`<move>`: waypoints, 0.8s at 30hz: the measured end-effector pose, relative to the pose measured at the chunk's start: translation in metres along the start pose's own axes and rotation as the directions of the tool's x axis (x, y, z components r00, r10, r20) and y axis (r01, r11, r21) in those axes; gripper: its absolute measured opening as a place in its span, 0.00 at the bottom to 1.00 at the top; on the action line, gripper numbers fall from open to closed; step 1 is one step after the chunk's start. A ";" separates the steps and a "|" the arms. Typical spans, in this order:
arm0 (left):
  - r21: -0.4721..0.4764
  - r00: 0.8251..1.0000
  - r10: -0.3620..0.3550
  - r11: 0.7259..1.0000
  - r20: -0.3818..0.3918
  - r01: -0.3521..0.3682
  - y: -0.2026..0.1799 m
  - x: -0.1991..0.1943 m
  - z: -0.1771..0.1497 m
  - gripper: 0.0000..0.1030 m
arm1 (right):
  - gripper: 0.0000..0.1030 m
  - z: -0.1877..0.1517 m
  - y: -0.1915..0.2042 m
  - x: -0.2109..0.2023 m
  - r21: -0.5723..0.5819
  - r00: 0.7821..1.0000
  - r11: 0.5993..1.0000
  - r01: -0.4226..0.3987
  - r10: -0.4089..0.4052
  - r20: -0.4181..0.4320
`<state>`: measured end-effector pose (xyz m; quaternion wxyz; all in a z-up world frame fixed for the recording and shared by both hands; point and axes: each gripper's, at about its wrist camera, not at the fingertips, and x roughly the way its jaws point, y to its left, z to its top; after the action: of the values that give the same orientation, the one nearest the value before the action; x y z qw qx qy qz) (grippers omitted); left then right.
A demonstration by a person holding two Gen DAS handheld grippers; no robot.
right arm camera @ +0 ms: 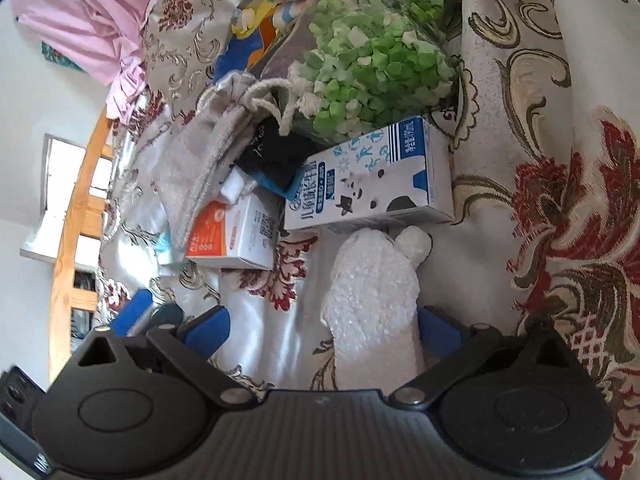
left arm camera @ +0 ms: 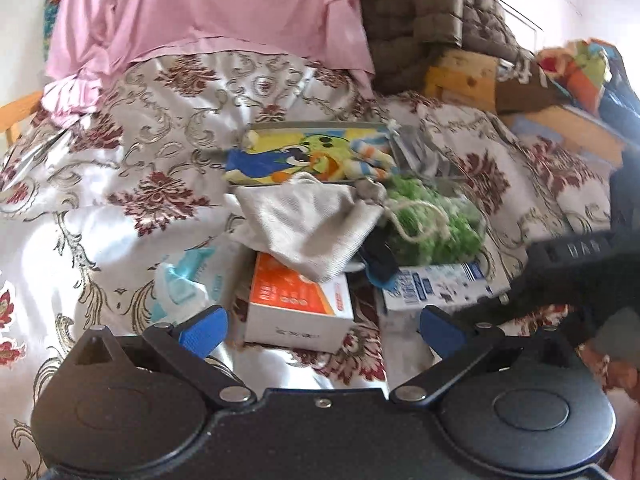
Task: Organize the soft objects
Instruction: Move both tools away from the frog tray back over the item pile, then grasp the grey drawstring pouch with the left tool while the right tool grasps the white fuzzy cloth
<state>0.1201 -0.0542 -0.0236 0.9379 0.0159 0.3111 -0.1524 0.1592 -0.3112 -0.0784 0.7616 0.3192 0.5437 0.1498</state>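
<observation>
Although both grippers hover over the same cluttered bed (left arm camera: 100, 208), only the right gripper (right arm camera: 320, 330) has a soft thing within reach. A white fuzzy sock (right arm camera: 374, 300) lies on the patterned bedspread between its blue fingers (right arm camera: 208, 330), spread wide apart and grasping nothing. The sock's long axis runs straight away from the camera, its near end just beside the right-hand finger and its toe touching a blue-and-white milk carton (right arm camera: 372, 184). Judging from this, a closing squeeze would need the gripper shifted slightly toward its right-hand finger so the sock sits centred.

The left gripper (left arm camera: 320, 332) is also released, fingers wide and empty, pointing at an orange-and-white box (left arm camera: 300, 304). A grey cloth pouch (left arm camera: 308, 220) is draped over that box, farther ahead.

The right wrist view alone shows the white sock; the left view does not. The right view also shows that the green mass (right arm camera: 380, 52) is a clear bag of small paper pieces, which looks merely fluffy from the left. The left view alone shows a pack of wet wipes (left arm camera: 184, 284) and the pink fabric (left arm camera: 200, 4) at the head of the bed.
</observation>
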 end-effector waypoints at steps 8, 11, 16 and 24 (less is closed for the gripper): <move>-0.144 1.000 -0.006 0.990 0.018 0.008 0.018 0.017 0.016 0.99 | 0.95 -0.014 0.025 0.012 -0.123 0.987 0.979 0.162 -0.160 0.026; -0.183 0.999 -0.019 0.983 0.028 0.023 0.022 0.027 0.025 0.99 | 0.94 -0.026 0.039 0.020 -0.173 0.971 0.956 0.237 -0.229 0.062; -0.211 0.998 -0.066 0.975 0.022 0.069 0.028 0.045 0.035 0.98 | 0.88 -0.045 0.061 0.032 -0.300 0.927 0.877 0.375 -0.352 0.127; -0.351 0.989 -0.145 0.928 -0.028 0.126 0.045 0.064 0.030 0.70 | 0.81 -0.049 0.064 0.031 -0.331 0.907 0.845 0.420 -0.393 0.150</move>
<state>0.1991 -0.0324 -0.0400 0.9045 -0.1679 0.3584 -0.1589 0.1326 -0.2296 -0.0699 0.8411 0.0590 0.5332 0.0686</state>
